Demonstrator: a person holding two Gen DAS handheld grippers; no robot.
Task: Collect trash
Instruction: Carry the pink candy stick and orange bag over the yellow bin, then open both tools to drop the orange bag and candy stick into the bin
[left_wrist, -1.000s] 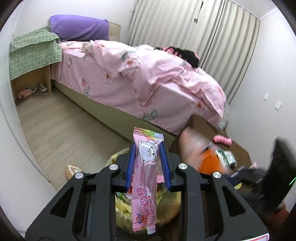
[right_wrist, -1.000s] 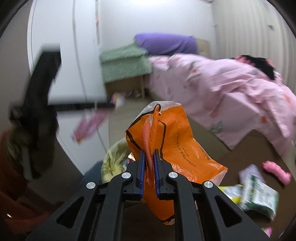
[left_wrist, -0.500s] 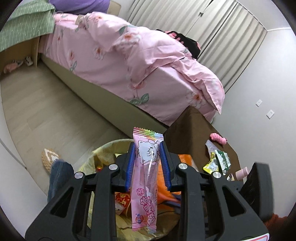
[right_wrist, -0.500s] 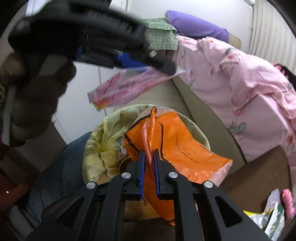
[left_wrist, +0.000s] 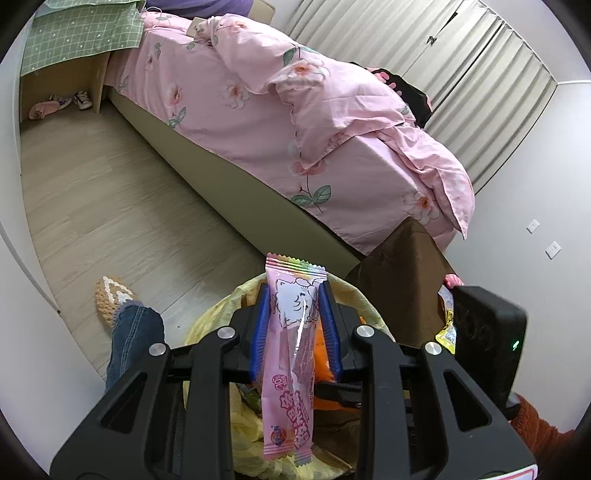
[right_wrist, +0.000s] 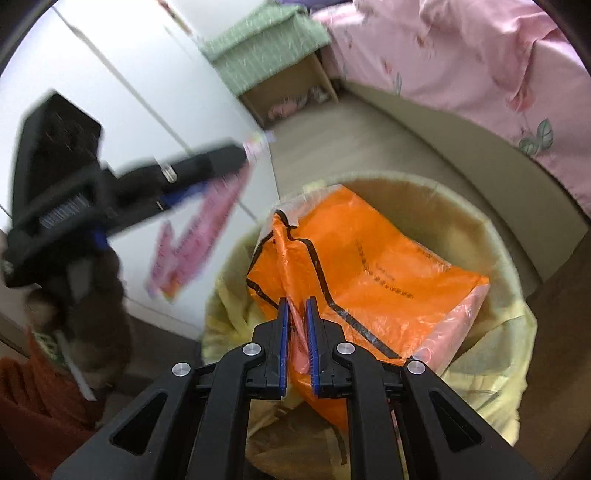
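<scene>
My left gripper (left_wrist: 294, 295) is shut on a long pink snack wrapper (left_wrist: 291, 354) that hangs down between its blue pads. It hovers over a round bin with a yellow liner (left_wrist: 218, 317). My right gripper (right_wrist: 296, 306) is shut on an orange plastic bag (right_wrist: 369, 280), which sits low inside the bin's mouth (right_wrist: 509, 266). In the right wrist view the left gripper (right_wrist: 236, 162) appears blurred at the left with the pink wrapper (right_wrist: 199, 236) dangling beside the bin. The right gripper's black body (left_wrist: 487, 339) shows at the right of the left wrist view.
A bed with a pink floral quilt (left_wrist: 314, 122) runs along the far side. A brown table (left_wrist: 410, 266) stands right of the bin, with wrappers (left_wrist: 447, 328) at its edge. A person's jeans leg and knitted slipper (left_wrist: 110, 299) stand left of the bin on the wooden floor (left_wrist: 110, 206).
Both grippers have sunk toward the bin and tipped downward. The orange bag has gone from above the table down into the bin's mouth; the pink wrapper stays gripped and now hangs over the bin.
</scene>
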